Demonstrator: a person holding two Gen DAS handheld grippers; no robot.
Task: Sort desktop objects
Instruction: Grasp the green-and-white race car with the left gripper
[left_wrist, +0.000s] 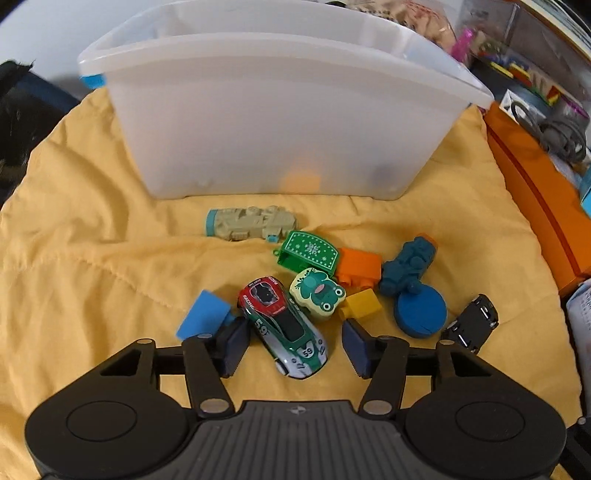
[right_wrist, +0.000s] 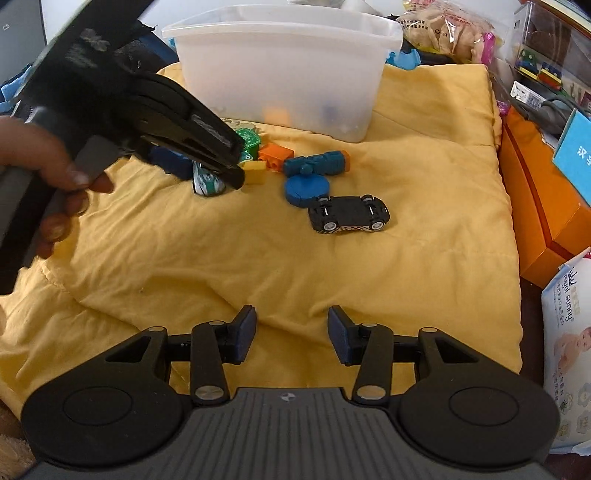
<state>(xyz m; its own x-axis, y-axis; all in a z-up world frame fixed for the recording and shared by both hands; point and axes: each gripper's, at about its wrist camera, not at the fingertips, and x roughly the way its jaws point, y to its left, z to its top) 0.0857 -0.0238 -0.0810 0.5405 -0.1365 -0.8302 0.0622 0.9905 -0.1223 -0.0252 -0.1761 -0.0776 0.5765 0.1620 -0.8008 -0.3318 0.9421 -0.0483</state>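
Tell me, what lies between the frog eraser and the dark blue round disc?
A small yellow block lies between the frog eraser and the blue disc, seen in the left wrist view.

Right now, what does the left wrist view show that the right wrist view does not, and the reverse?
Only the left wrist view shows the beige toy, the blue block and the whole racing car between the left gripper's open fingers. Only the right wrist view shows the person's hand and the wipes pack. Both show the plastic bin, the overturned black car and the yellow cloth.

Racing car (left_wrist: 282, 326): "59", "RACING". Wipes pack (right_wrist: 569, 332): "nuol sunny".
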